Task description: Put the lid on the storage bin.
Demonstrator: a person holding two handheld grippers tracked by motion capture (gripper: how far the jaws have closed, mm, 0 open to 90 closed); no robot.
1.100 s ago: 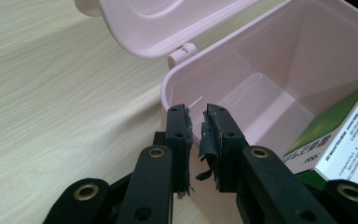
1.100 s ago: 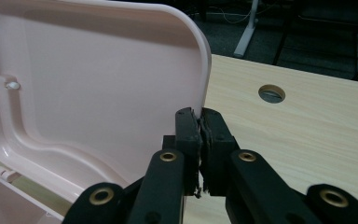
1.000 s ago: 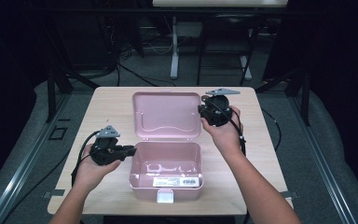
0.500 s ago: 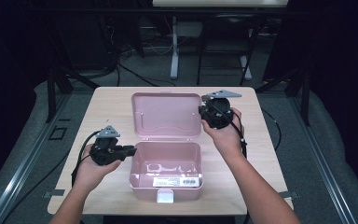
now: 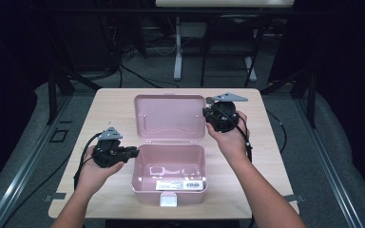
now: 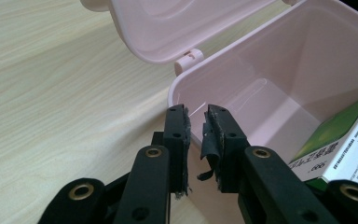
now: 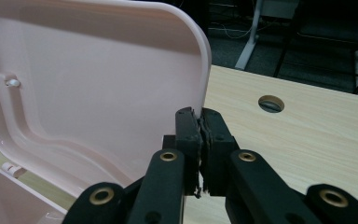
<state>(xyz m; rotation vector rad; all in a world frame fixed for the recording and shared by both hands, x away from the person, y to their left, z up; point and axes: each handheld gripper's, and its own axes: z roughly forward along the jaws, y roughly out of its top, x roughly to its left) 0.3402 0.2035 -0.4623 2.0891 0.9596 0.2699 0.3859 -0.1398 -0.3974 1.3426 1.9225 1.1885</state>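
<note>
A pink box sits open at the near middle of the table, the left gripper straddling its left wall with jaws parted, apparently to steady it, while the right gripper pinches the raised lid by its edge.

White label with a barcode on the pink box front, print too small to read, green-and-white carton inside showed ".666," beside unreadable small print
</note>
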